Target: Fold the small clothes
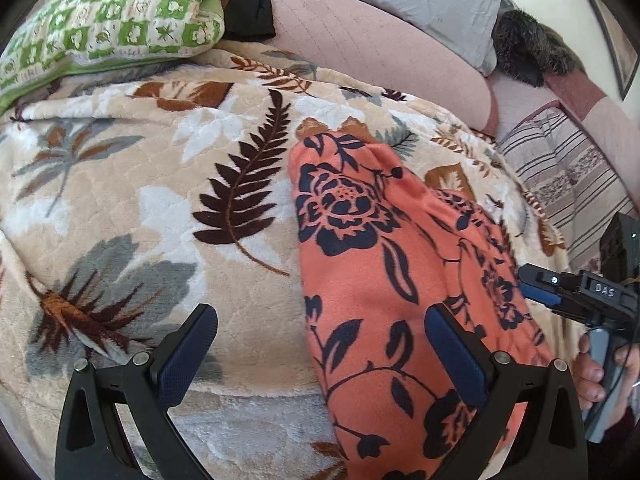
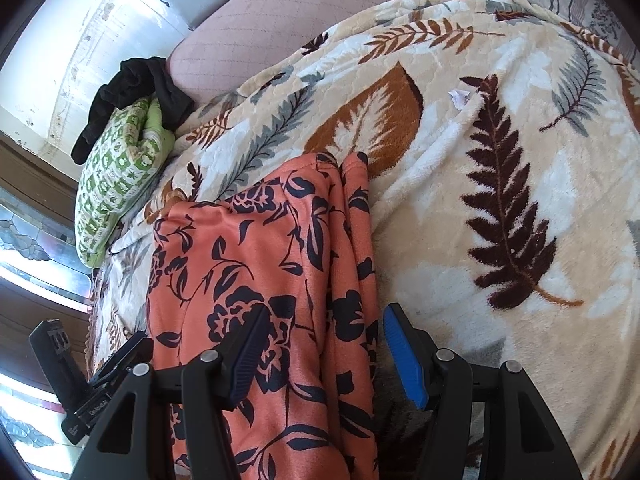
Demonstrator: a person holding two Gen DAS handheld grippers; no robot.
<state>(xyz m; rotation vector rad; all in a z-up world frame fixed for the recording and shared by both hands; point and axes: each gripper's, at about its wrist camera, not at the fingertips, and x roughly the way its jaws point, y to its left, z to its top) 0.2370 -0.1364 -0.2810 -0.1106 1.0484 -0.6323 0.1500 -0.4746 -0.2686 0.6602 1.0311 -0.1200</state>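
An orange fleece garment with a dark navy flower print (image 1: 384, 280) lies in a long, partly folded strip on a cream plush bed blanket patterned with brown and grey leaves (image 1: 140, 200). In the left wrist view it runs from the centre of the frame down to the bottom right; in the right wrist view (image 2: 264, 280) it fills the lower centre-left.

The left gripper (image 1: 320, 356) is released, its jaws spread wide above the garment's left edge, one blue pad over bare blanket and the other over the orange cloth, gripping nothing. The right gripper (image 2: 316, 356) is also released, jaws apart over the garment's right edge, nothing pinched between the pads. In the left wrist view it shows at the right edge (image 1: 560, 292), with the person's hand (image 1: 600, 372) on its handle.

A green-and-white checked pillow (image 1: 116, 20) sits at the upper left, with a black cloth (image 1: 252, 0) just beside it. A pink quilted cushion (image 1: 380, 48) lies along the top.
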